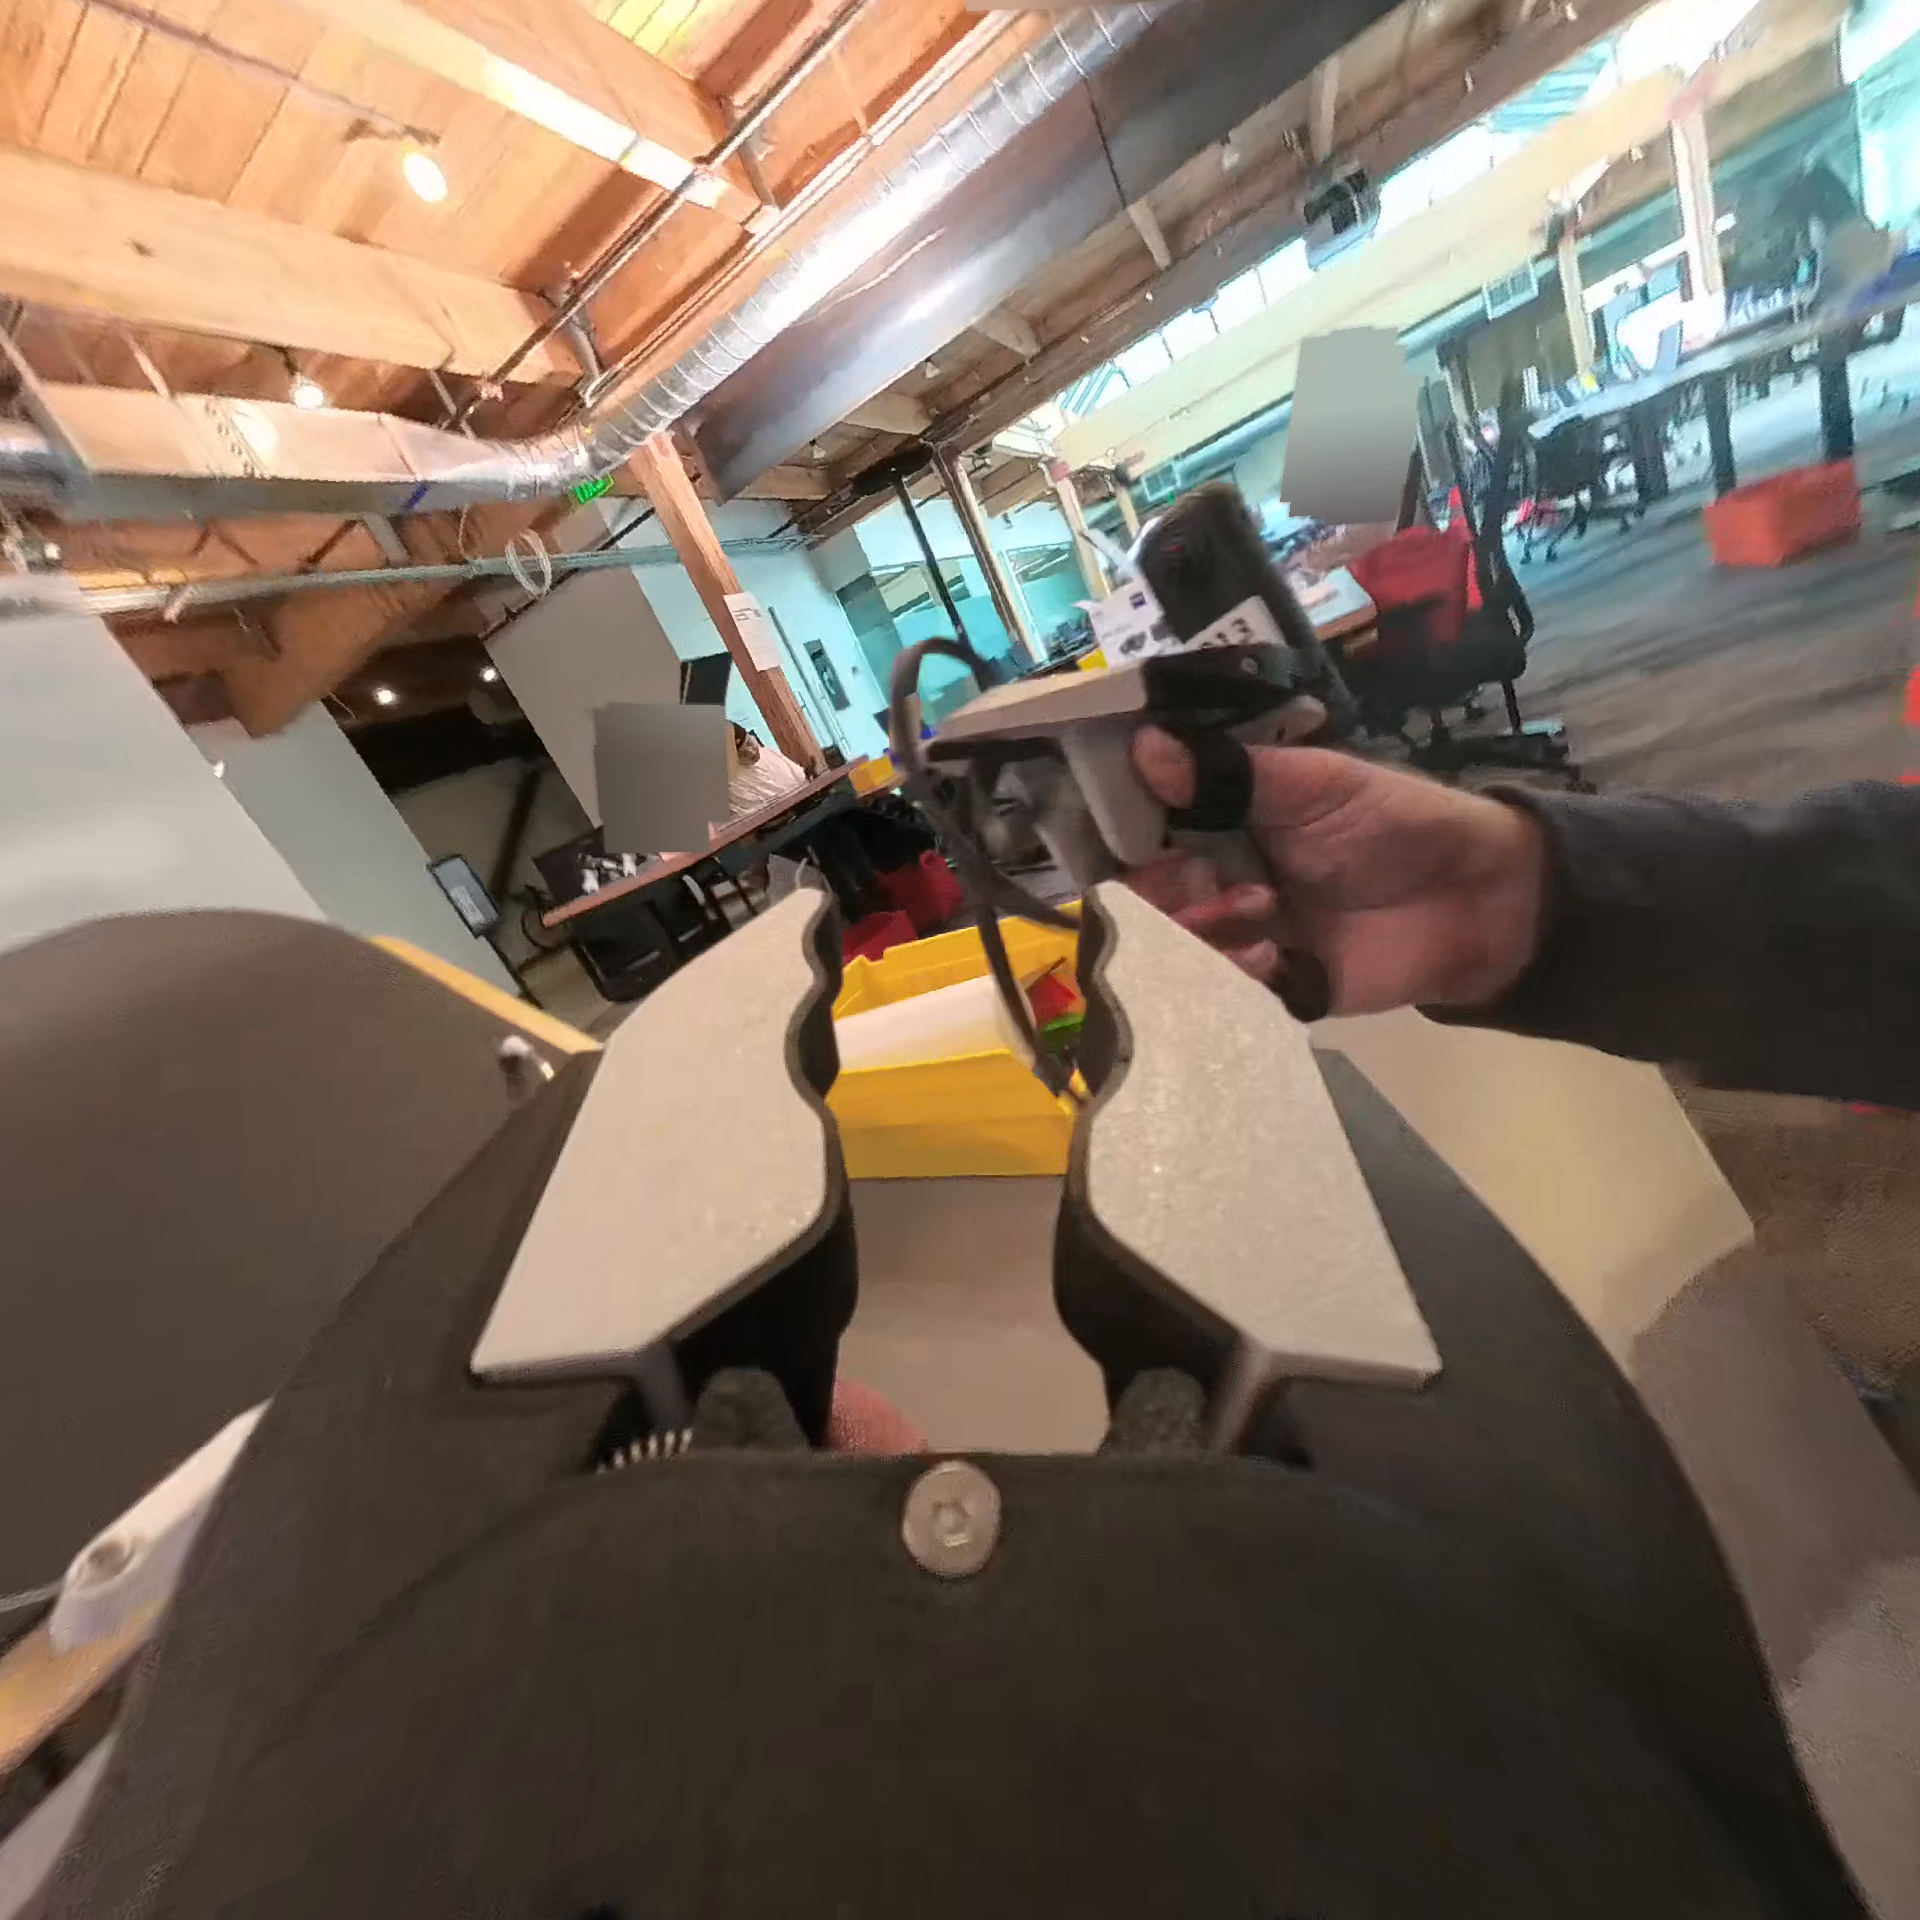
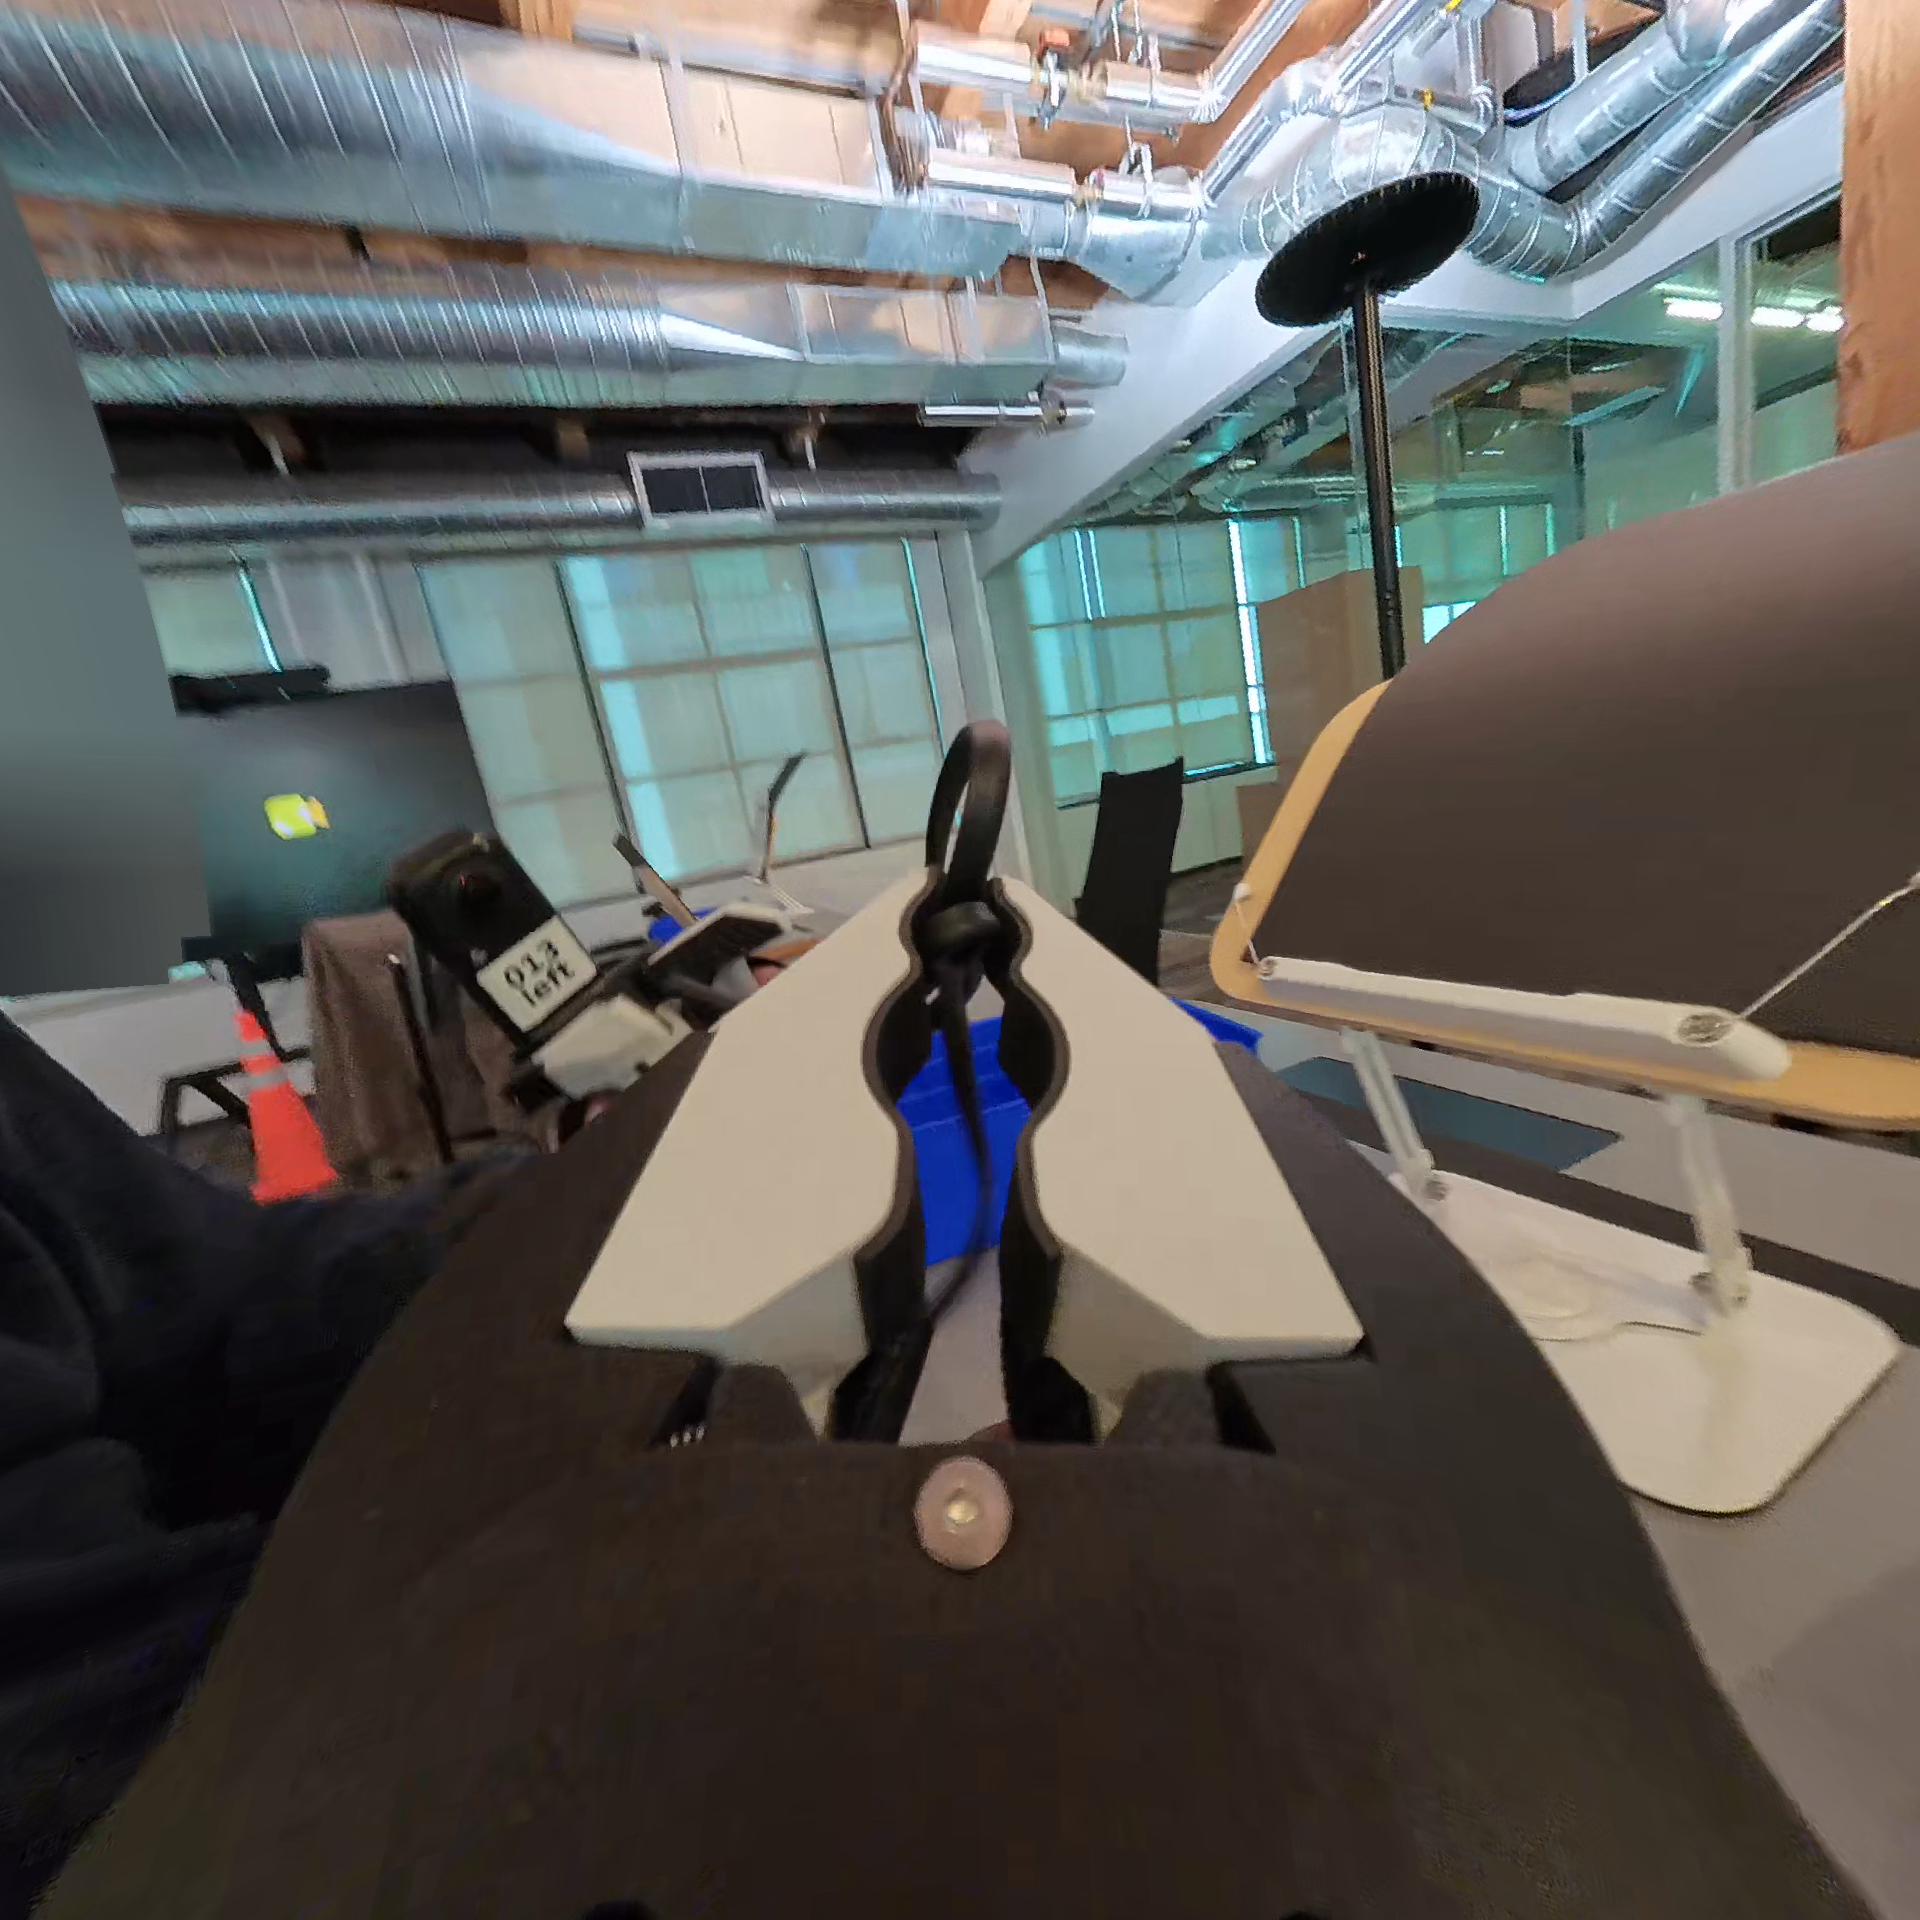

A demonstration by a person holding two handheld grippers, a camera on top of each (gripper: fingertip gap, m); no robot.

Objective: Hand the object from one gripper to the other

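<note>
The object is a thin black cable. In the right wrist view my right gripper (image 2: pixel 961 904) is shut on the cable (image 2: pixel 971 1081); a loop of it stands above the fingertips and the rest runs back between the fingers. In the left wrist view a hand holds the right gripper (image 1: pixel 935 743) above and beyond my left gripper (image 1: pixel 961 925). The cable (image 1: pixel 961 842) hangs from it down into the gap between my left fingertips, close to the right finger (image 1: pixel 1195 1091). The left jaws stand wide apart and grip nothing. The left gripper also shows at the left of the right wrist view (image 2: pixel 717 940).
A yellow bin (image 1: pixel 935 1101) with colourful pieces stands on the white table (image 1: pixel 1507 1164) just beyond the left fingers. A blue bin (image 2: pixel 940 1132) lies under the right fingers. A white lamp stand (image 2: pixel 1662 1351) is at the right, an orange cone (image 2: pixel 275 1112) at the left. My hands' fingertips stand some 10 centimeters from each other.
</note>
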